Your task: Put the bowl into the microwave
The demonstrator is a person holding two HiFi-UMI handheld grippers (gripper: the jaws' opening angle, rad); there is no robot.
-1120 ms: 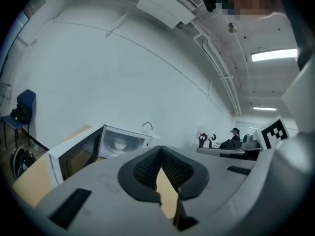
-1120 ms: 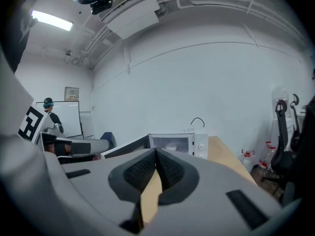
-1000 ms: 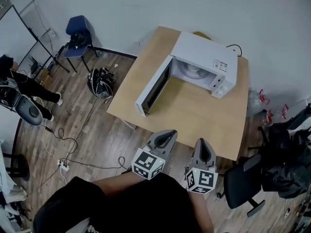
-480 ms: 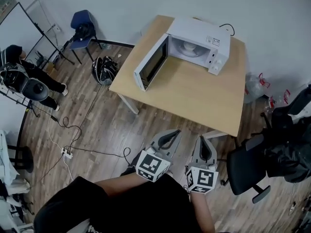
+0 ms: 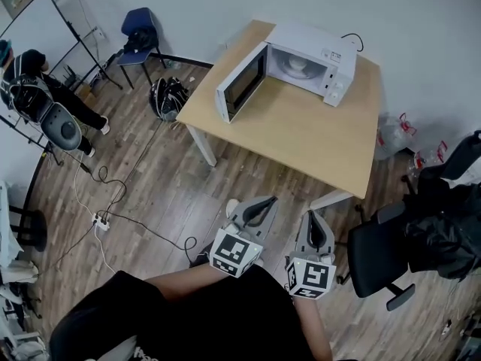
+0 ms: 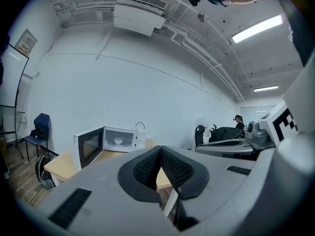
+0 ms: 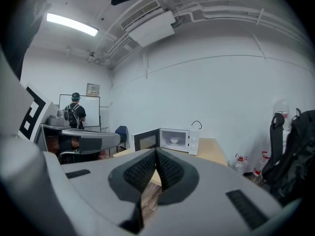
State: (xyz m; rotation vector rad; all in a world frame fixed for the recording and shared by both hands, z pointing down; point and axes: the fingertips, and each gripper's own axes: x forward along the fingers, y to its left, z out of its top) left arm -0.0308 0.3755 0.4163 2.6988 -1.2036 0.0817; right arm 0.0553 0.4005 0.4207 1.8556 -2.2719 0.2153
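Observation:
A white microwave (image 5: pixel 312 60) stands at the far end of the wooden table (image 5: pixel 301 138) with its door (image 5: pixel 240 83) swung wide to the left. A white bowl (image 5: pixel 297 63) sits inside it, also seen as the bowl (image 6: pixel 118 141) and the bowl (image 7: pixel 174 141) in the gripper views. My left gripper (image 5: pixel 264 203) and right gripper (image 5: pixel 315 219) are held close to my body, well short of the table's near edge. Both are shut with nothing between the pads.
A black office chair (image 5: pixel 379 258) stands right of me, with dark bags (image 5: pixel 443 232) beyond it. Cables (image 5: pixel 113 216) trail over the wooden floor at left. A blue chair (image 5: pixel 139 32) and a helmet-like object (image 5: pixel 167 96) lie far left; a person (image 5: pixel 34 81) stands there.
The view has drawn back from the table: the table and microwave now lie farther from both grippers. The grippers stay shut and close to my body.

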